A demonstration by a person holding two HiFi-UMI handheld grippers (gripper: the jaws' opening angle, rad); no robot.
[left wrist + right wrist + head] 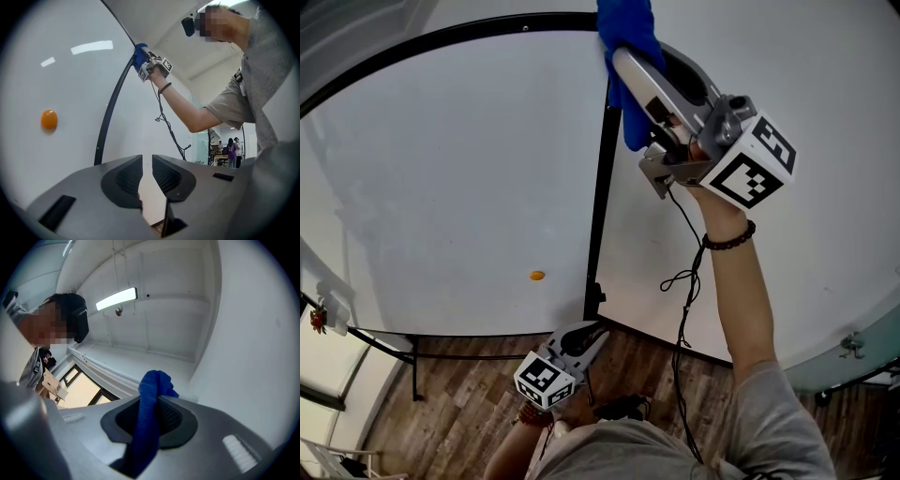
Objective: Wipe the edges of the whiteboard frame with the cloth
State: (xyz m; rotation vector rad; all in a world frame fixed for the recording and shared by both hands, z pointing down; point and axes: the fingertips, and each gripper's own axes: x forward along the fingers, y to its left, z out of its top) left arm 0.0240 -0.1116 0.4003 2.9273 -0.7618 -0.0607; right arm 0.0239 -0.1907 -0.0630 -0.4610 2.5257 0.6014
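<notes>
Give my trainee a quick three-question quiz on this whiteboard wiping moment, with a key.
1. What does the right gripper clamp? A) a marker B) the blue cloth C) nothing
2. True or false: the left gripper also holds a cloth.
3. Fill in: in the head view, the orange dot on the whiteboard lies to the ___ of the vertical black frame edge.
Key: 1 B; 2 false; 3 left.

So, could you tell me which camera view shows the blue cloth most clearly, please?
The right gripper view: the blue fabric cloth fills the centre, pinched in the right claw. The head view shows it bunched against the black whiteboard frame; the left gripper view shows only a small, distant blue patch.
</notes>
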